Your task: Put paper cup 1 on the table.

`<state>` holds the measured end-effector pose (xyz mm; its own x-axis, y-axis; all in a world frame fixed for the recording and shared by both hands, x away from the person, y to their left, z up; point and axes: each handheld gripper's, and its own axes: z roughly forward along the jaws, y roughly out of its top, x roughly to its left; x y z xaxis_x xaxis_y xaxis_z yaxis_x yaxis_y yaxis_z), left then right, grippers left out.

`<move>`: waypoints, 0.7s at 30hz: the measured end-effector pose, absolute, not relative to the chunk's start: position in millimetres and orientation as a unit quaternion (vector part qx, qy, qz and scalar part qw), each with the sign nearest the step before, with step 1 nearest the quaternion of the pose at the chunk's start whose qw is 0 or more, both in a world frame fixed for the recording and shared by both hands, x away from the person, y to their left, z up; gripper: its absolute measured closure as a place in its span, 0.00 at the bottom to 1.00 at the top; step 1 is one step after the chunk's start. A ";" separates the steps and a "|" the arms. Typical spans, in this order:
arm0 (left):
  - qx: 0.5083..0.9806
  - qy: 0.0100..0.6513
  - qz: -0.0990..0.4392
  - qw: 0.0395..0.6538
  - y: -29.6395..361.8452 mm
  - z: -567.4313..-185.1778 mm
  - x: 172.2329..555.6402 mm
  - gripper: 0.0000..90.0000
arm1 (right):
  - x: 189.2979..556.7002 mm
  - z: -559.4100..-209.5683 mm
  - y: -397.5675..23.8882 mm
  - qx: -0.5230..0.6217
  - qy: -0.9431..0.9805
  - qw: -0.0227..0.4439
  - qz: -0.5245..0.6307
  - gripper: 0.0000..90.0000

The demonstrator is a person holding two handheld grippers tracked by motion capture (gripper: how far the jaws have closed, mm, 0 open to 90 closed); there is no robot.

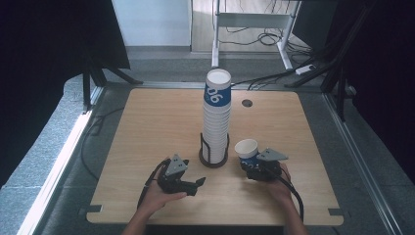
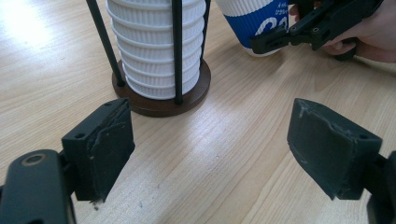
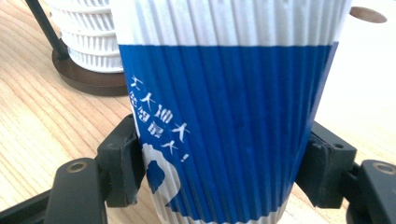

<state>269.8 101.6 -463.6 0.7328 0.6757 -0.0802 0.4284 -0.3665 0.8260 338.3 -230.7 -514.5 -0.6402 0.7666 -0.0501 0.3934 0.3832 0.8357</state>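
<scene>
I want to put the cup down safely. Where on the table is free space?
The table is bare left of the cup stack, and also right of it, past the small hole. It is crowded near the front: the stand, the left gripper and the right gripper holding the cup.

The place reads as a lab or recording studio rather than a home: a bare wooden table (image 1: 161,122) stands on grey carpet; dark curtains hang on either side of it; beyond its far edge, loose cables (image 1: 266,36) trail around a white metal frame (image 1: 252,22).
</scene>
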 end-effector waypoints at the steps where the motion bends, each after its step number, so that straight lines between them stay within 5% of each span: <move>1: 0.815 0.338 0.138 0.449 101.6 -463.6 269.7 0.17 | 338.4 -514.2 -231.4 0.364 0.802 0.218 0.421 0.30; 21: 0.821 0.333 0.138 0.443 100.5 -465.2 269.3 0.17 | 338.6 -516.5 -235.5 0.377 0.815 0.213 0.384 0.29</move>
<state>269.3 100.5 -465.2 0.7394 0.6698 -0.0681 0.4245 -0.3853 0.8194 338.6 -235.5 -516.5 -0.6245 0.7789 -0.0573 0.4523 0.4205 0.7866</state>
